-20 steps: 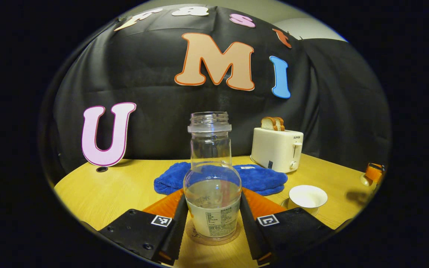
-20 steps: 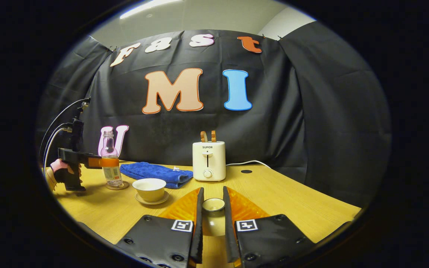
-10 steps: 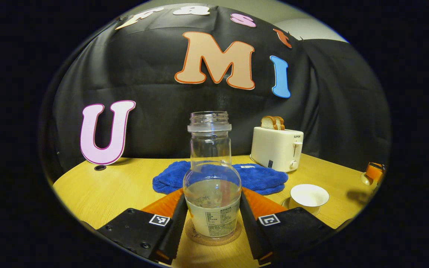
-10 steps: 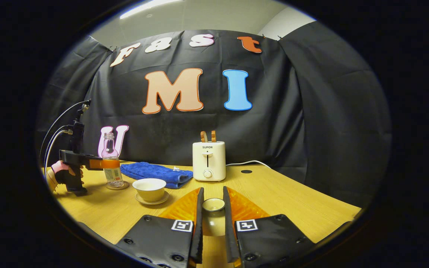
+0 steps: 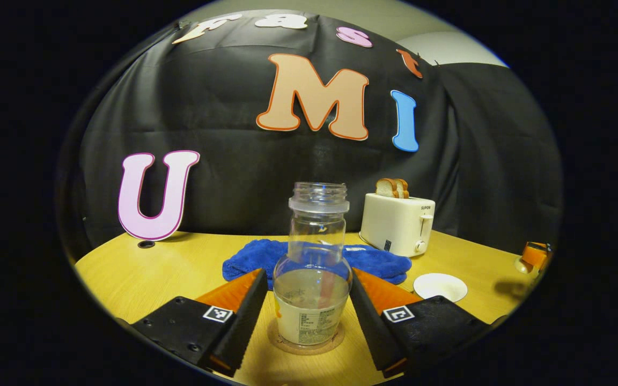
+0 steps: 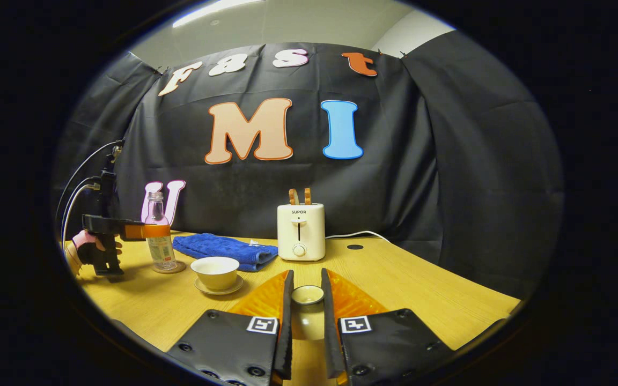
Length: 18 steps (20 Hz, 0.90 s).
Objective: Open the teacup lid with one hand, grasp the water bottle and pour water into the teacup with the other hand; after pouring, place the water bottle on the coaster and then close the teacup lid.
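Bottle [image 5: 313, 284]: upright on coaster [image 5: 306, 343], uncapped.
Left gripper [image 5: 309, 316]: spread, clear of bottle.
Right gripper [image 6: 307, 311]: clamps lid [image 6: 307, 295].
Teacup [image 6: 215, 272]: uncovered.

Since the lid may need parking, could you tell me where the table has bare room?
Bare table lies right of the toaster and front left of the cloth. Crowded: bottle, cup and cloth sit close together.

Blue towel [image 5: 317, 260]; cream toaster [image 6: 300, 231]; clear bottle [image 5: 313, 271]; yellow wood-grain table [image 6: 421, 289].
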### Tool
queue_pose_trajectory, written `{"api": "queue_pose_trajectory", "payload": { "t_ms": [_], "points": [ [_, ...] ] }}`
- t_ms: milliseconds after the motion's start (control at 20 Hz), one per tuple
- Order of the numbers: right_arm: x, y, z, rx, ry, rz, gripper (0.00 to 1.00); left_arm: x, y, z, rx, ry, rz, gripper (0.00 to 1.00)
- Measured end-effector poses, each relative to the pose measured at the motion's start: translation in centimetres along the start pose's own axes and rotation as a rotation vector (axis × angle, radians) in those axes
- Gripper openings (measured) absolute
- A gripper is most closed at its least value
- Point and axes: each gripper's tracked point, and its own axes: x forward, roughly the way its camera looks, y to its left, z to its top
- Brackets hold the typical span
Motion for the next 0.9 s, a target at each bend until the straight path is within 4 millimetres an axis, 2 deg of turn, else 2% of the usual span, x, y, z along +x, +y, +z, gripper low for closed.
{"api": "queue_pose_trajectory", "payload": {
  "t_ms": [200,550,700,900],
  "points": [
    [0.0,0.0,0.0,0.0,0.001,-0.001,0.28,-1.0,0.4,0.3,-0.026,-0.012,0.018,0.96],
    [0.0,0.0,0.0,0.0,0.001,-0.001,0.28,-5.6,1.3,0.4,-0.016,-0.055,0.068,0.95],
    [0.0,-0.1,0.0,0.0,0.001,-0.005,0.28,-6.3,1.4,-0.1,-0.01,-0.057,0.07,0.95],
    [0.0,-0.1,0.0,0.0,0.001,-0.005,0.28,-7.3,0.5,-1.2,-0.029,-0.037,0.042,0.96]
  ]
}}
